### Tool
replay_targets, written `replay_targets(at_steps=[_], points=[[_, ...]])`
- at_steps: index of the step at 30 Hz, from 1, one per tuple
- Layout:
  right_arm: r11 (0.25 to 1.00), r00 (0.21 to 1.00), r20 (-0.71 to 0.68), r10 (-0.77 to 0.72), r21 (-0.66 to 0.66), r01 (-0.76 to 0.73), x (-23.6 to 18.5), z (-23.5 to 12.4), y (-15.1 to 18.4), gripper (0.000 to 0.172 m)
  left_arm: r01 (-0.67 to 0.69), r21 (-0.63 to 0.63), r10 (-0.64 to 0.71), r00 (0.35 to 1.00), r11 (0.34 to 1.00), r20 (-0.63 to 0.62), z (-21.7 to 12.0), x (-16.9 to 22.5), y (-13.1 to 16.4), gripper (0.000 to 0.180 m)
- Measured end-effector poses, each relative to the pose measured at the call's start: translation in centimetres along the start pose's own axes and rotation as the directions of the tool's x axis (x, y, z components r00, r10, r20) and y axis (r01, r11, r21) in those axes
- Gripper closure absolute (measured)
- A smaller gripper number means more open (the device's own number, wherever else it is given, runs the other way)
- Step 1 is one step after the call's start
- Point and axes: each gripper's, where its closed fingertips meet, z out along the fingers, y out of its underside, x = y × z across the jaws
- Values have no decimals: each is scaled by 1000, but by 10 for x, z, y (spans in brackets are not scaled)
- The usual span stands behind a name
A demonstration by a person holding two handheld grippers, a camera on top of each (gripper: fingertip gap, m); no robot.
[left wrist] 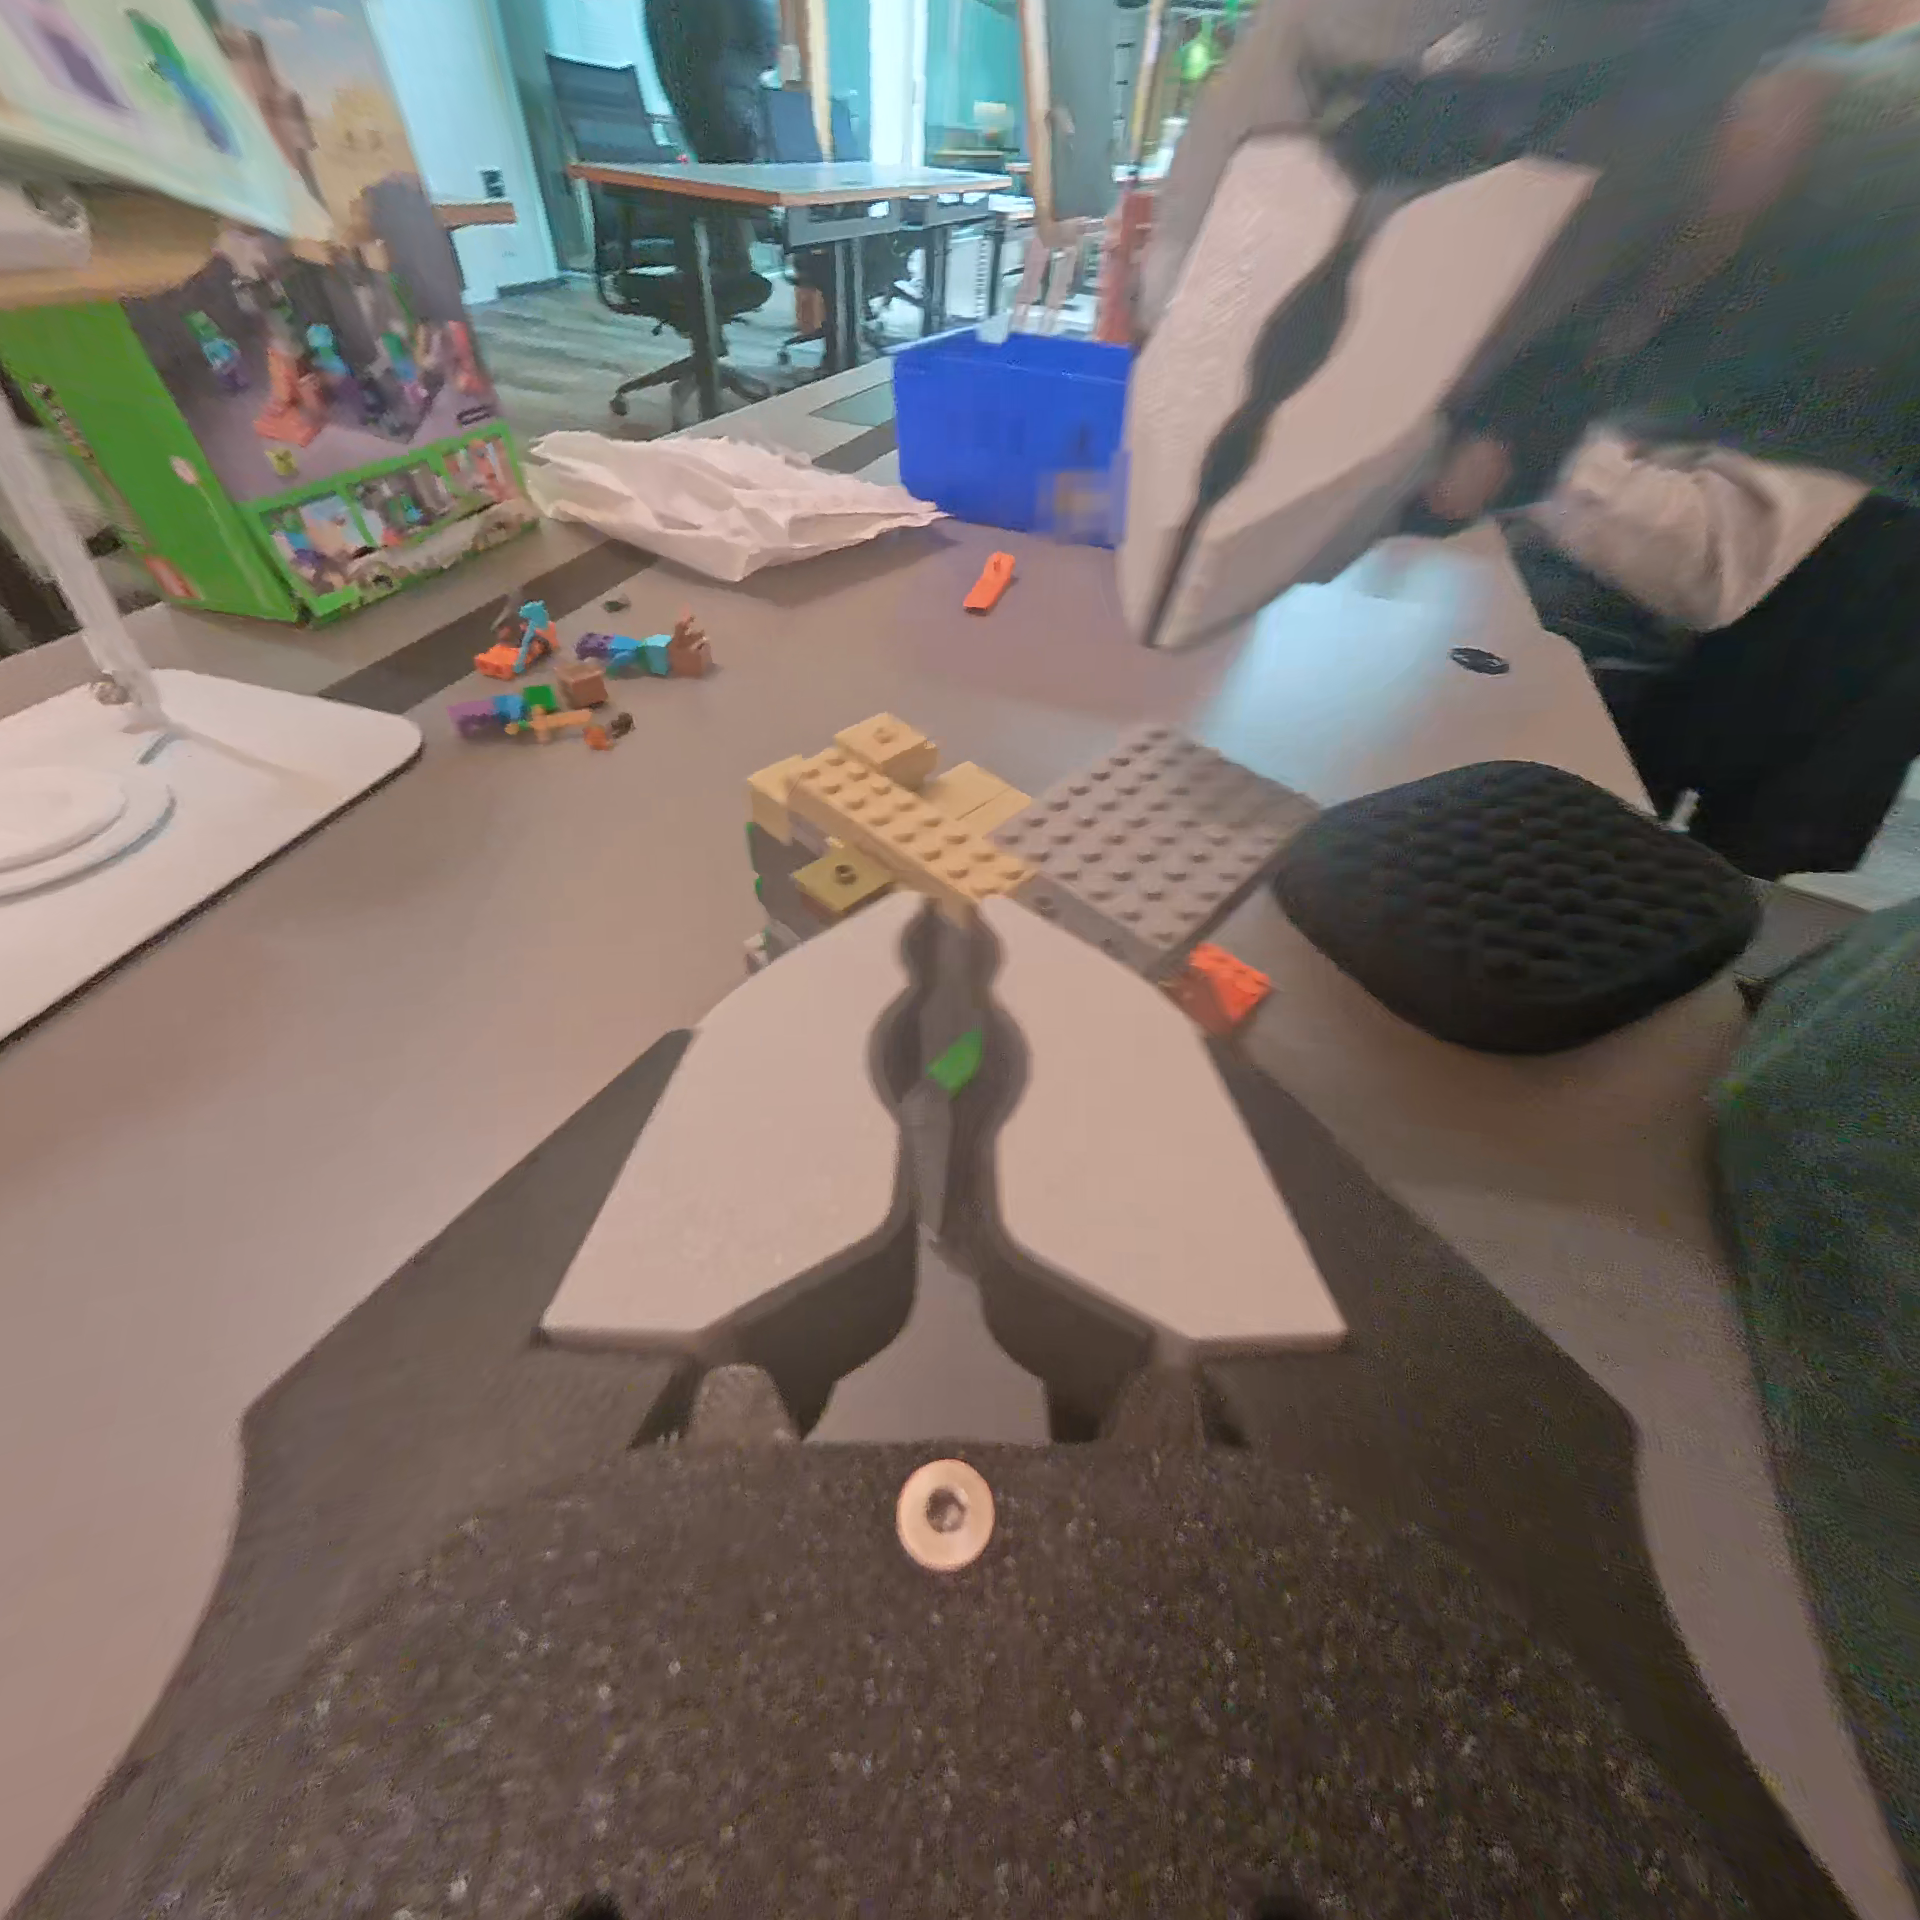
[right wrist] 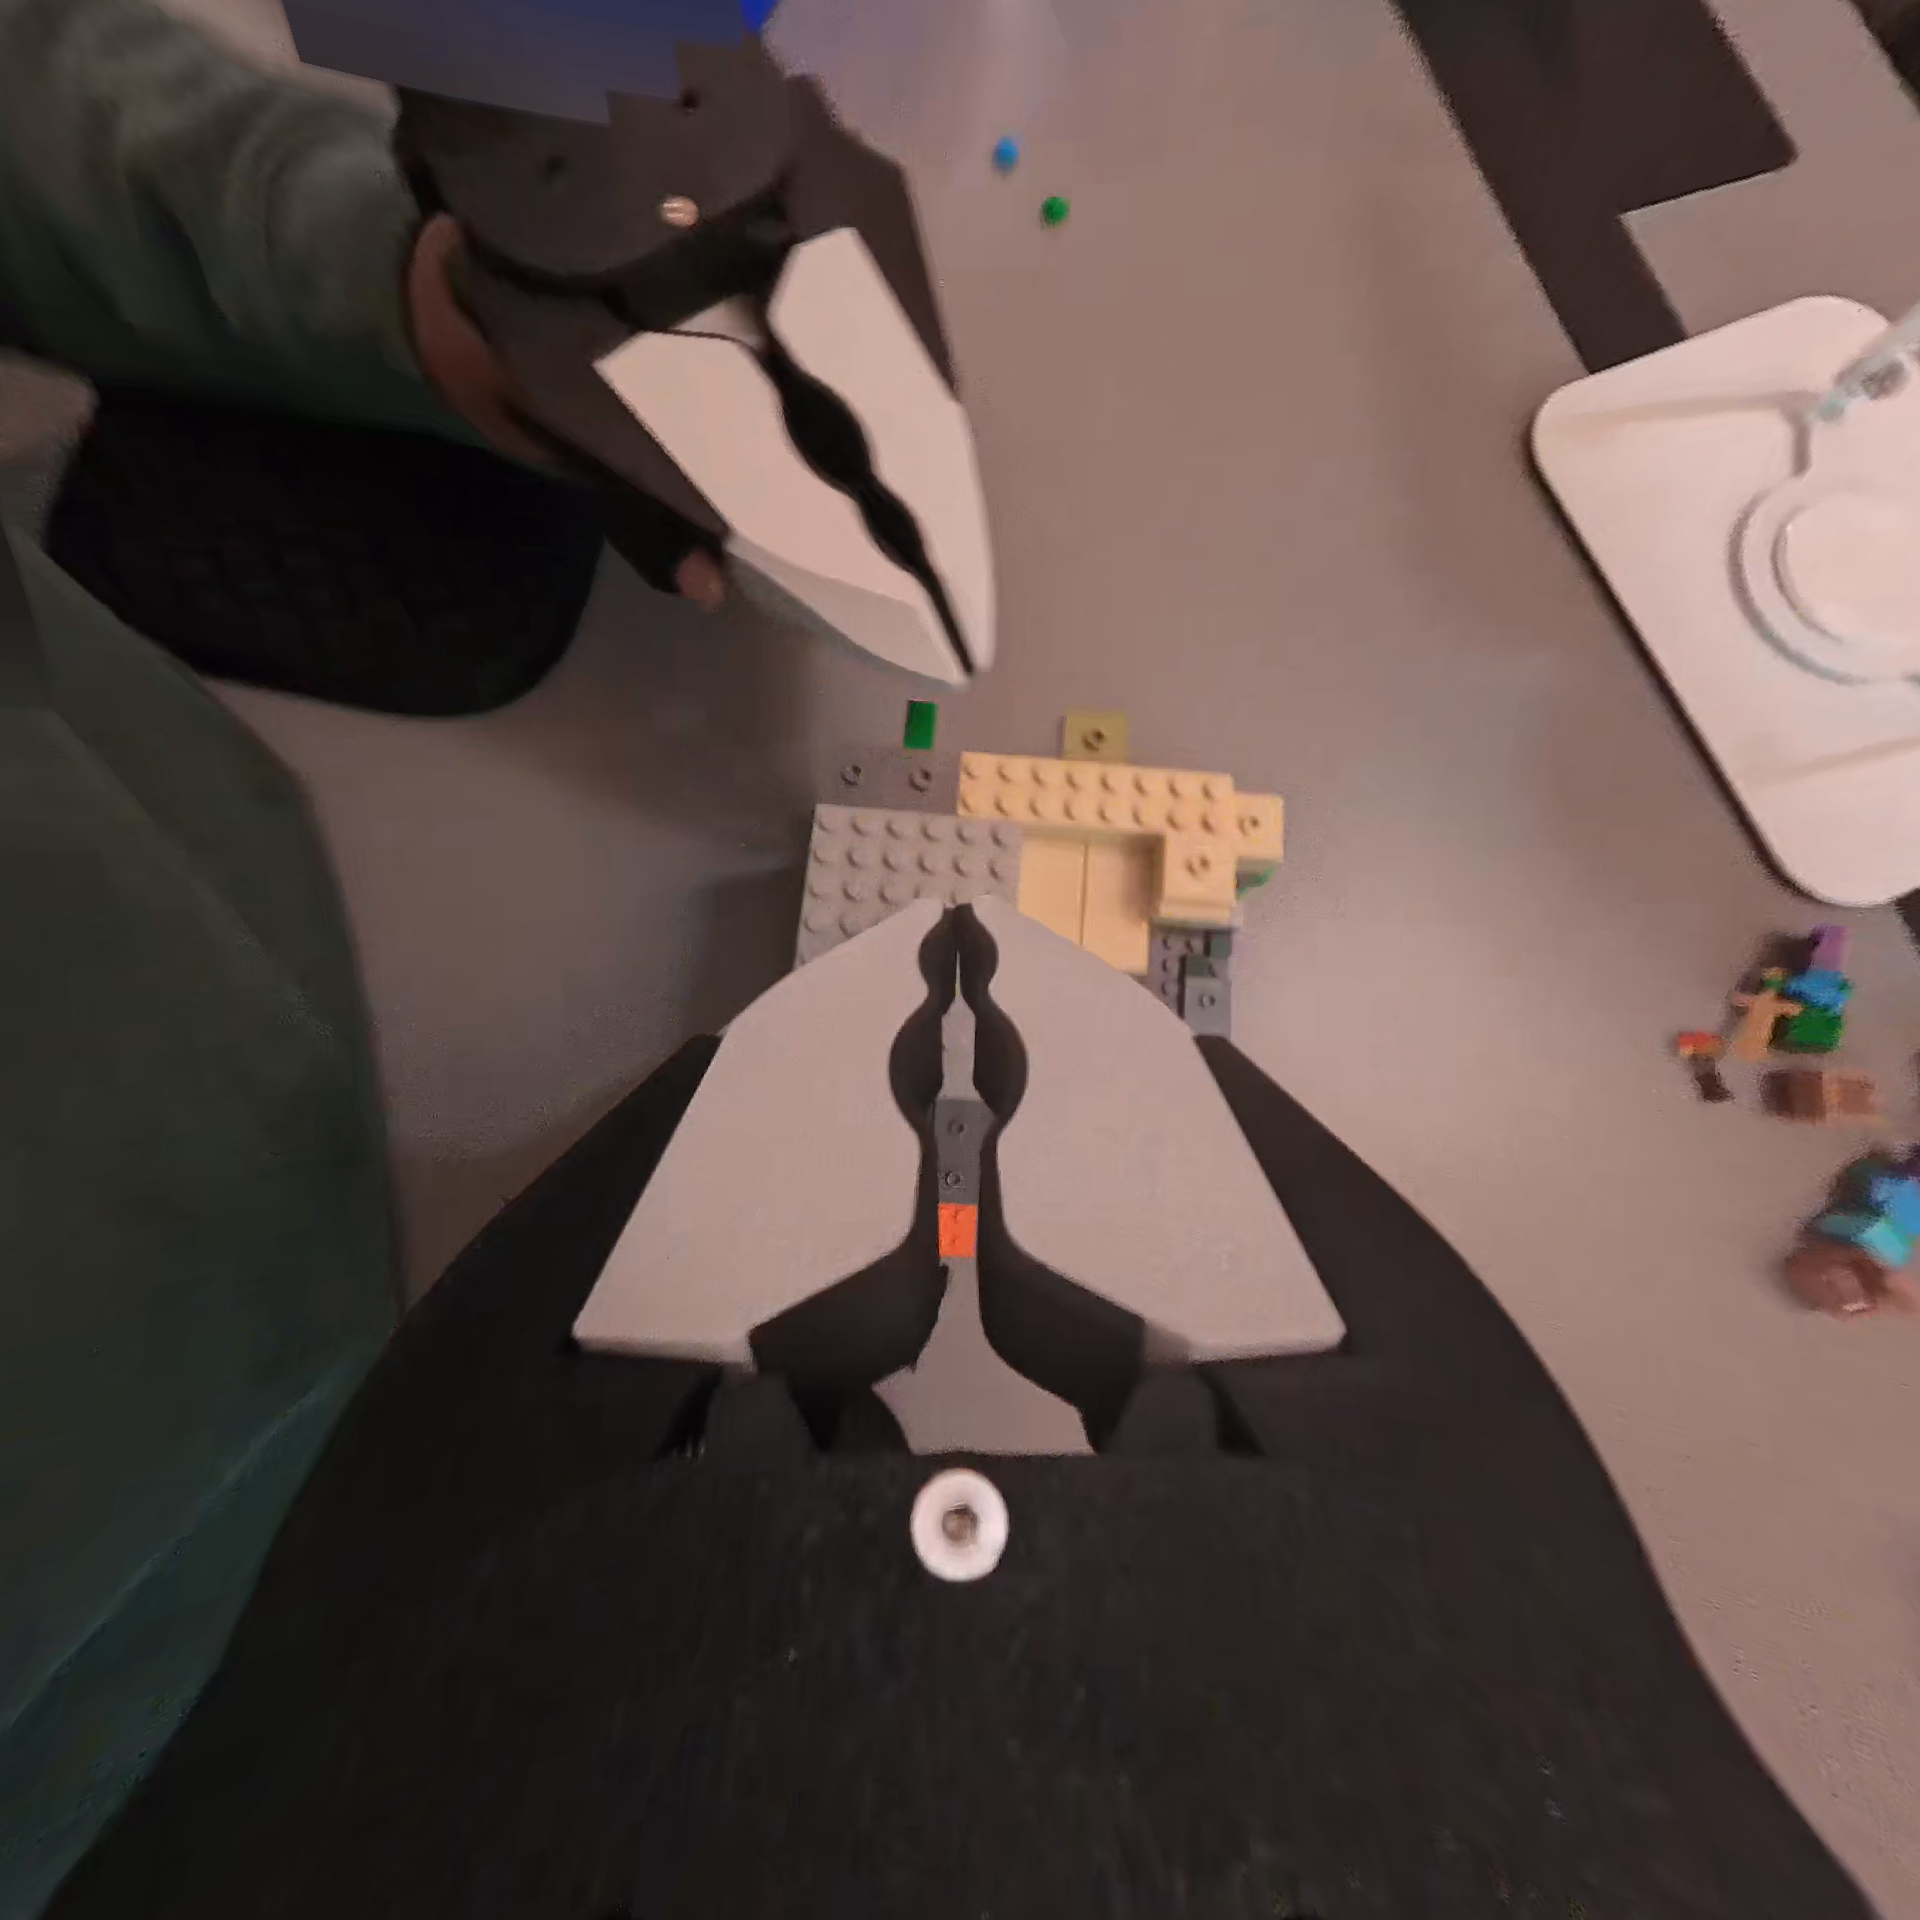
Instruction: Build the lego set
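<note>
A small brick model stands on the grey table, with tan plates (left wrist: 904, 821) (right wrist: 1101, 795) next to a grey studded plate (left wrist: 1153, 842) (right wrist: 894, 862). My left gripper (left wrist: 954, 906) hovers just before the model's near end, and it also shows in the right wrist view (right wrist: 961, 660). Its jaws stand a narrow slit apart with nothing showing between the tips. A small green tile (right wrist: 920, 724) lies on the table just below it and shows through the finger gap (left wrist: 956, 1060). My right gripper (right wrist: 954, 909) is shut, tips touching, above the grey plate. It shows high at the right in the left wrist view (left wrist: 1158, 629).
An orange brick (left wrist: 1221, 987) sits at the model's corner. A black mesh pad (left wrist: 1517, 904) lies to the right and a white lamp base (left wrist: 208, 758) to the left. Loose figures and bricks (left wrist: 582, 675), a white bag (left wrist: 717, 499), a blue bin (left wrist: 1008, 426) and a toy box (left wrist: 312, 436) lie beyond. The gap from one gripper's tips to the other's is roughly 7 cm.
</note>
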Motion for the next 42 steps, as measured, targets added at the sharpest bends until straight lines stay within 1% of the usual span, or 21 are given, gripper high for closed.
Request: replay_targets(at_steps=[1,3,4,6,7,8,10,12,14,16,19,22,25,26,30,34,37,39,42], points=[[997,999,6,50,52,-50,6,-5,8,172,-7,-2,7,1000,1000,-14,-3,7,-3,161],[979,990,46,133,147,-139,22,-12,24,172,-30,-21,29,999,999,-40,-7,23,-7,152],[968,984,76,159,182,-170,30,-14,32,172,-44,-38,43,998,998,-34,-8,29,-7,148],[970,985,101,139,186,-156,47,-11,52,171,-84,-105,86,996,991,15,-8,35,0,143],[973,990,76,122,186,-134,57,-5,60,116,-98,-148,106,993,984,46,-7,36,7,141],[985,994,78,75,151,-86,62,2,70,116,-103,-183,119,990,978,79,-5,37,13,139],[987,997,74,-35,162,23,73,18,78,119,-88,-225,127,979,970,162,1,33,23,139],[989,987,121,-108,116,94,79,36,90,118,-45,-239,101,969,970,227,8,32,31,136],[991,969,214,-122,75,109,78,52,99,117,-23,-230,94,949,973,302,13,28,34,136],[992,954,271,-125,58,114,79,63,104,118,-49,-247,143,914,968,378,12,19,34,145],[988,926,343,-155,61,143,73,67,106,125,-43,-274,159,895,961,417,9,12,34,146],[978,909,361,-209,59,202,62,63,111,131,-57,-320,197,884,946,424,2,3,36,150],[965,903,343,-258,57,254,49,61,115,134,-53,-376,223,877,925,426,-7,-13,39,156],[962,898,345,-271,57,269,44,59,116,137,-42,-384,217,879,922,424,-10,-18,40,158],[948,877,362,-317,83,309,18,58,117,137,8,-380,160,898,925,410,-12,-37,41,158],[941,856,391,-338,119,317,-3,62,112,137,13,-402,156,910,916,385,-9,-52,43,164],[945,854,403,-328,139,298,-6,62,110,138,24,-400,138,918,916,372,-6,-60,43,164],[954,854,425,-300,161,254,-3,58,108,138,25,-407,145,913,913,382,-5,-67,44,167],[960,864,430,-262,206,188,7,50,102,141,32,-404,144,906,914,398,-8,-71,43,164]])
